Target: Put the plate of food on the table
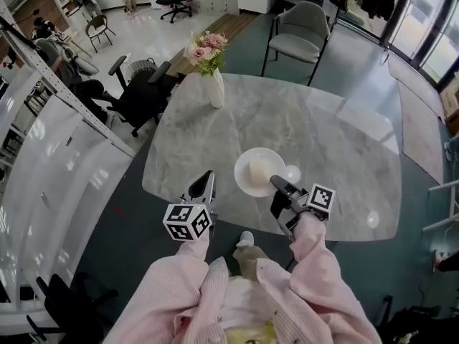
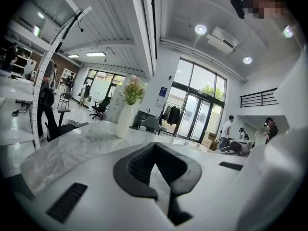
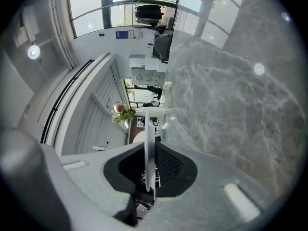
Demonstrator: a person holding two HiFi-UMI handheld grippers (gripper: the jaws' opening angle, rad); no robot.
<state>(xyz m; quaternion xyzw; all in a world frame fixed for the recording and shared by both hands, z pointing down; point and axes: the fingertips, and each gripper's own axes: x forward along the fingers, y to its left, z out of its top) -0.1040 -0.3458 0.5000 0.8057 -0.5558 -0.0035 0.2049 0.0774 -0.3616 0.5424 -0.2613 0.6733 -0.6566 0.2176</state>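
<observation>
A white plate with a pale round piece of food hangs over the near part of the grey marble table. I cannot tell whether it touches the top. My right gripper is shut on the plate's near rim. In the right gripper view that rim shows edge-on between the dark pads. My left gripper hovers at the table's near edge, left of the plate and apart from it. In the left gripper view its tips meet with nothing between them.
A white vase of pink flowers stands at the table's far left. A grey chair is beyond the far edge and a black office chair is at the left. A white curved structure runs along the left.
</observation>
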